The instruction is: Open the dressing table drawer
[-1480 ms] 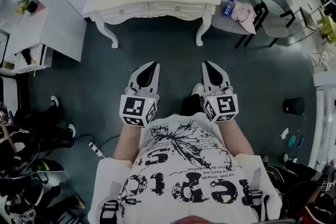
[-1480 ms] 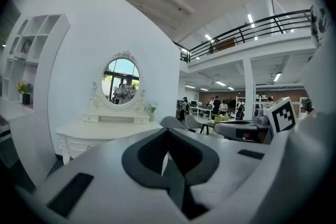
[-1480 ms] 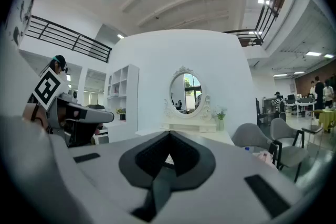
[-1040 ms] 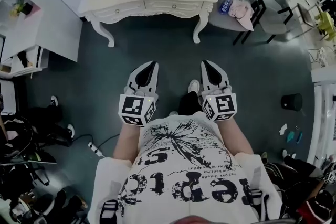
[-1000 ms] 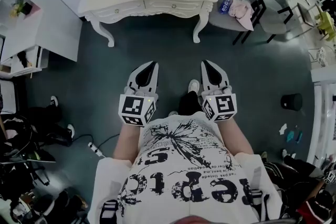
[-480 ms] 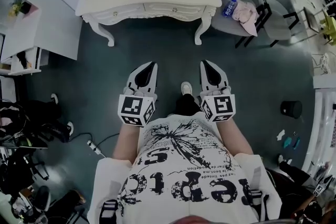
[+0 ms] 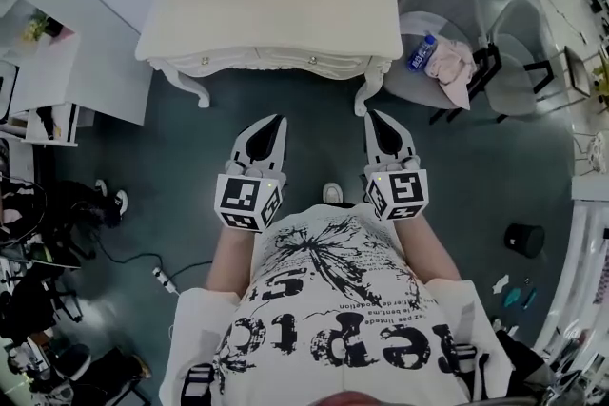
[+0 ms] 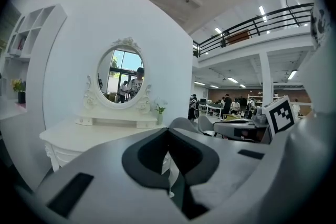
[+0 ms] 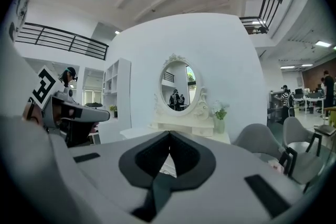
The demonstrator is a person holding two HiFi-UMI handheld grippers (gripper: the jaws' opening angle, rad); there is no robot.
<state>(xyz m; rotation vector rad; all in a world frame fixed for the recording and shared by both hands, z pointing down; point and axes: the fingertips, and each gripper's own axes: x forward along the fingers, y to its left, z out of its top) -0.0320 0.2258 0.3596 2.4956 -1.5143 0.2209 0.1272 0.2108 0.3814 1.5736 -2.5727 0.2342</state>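
The white dressing table (image 7: 271, 9) stands ahead of me, with its drawer front (image 7: 285, 62) facing me and small knobs on it. The drawer looks closed. My left gripper (image 7: 280, 119) and right gripper (image 7: 372, 115) are held side by side a short way before the table's front edge, apart from it. Both are shut, tips together, with nothing held. The left gripper view has the left gripper (image 8: 168, 129) pointing at the table (image 8: 79, 136) and its oval mirror (image 8: 121, 78). Beyond the right gripper (image 9: 169, 134) stand the mirror (image 9: 177, 93) and a small vase (image 9: 219, 122).
Two grey chairs (image 7: 447, 0) stand right of the table, one bearing a water bottle (image 7: 421, 52) and a pink cloth (image 7: 455, 62). A white shelf unit (image 7: 57, 76) is at the left. Cables and gear (image 7: 38, 299) lie lower left, and a black bin (image 7: 521, 240) sits at the right.
The dressing table has come nearer and sits lower in the head view as I walked toward it. Both grippers stayed shut and side by side.
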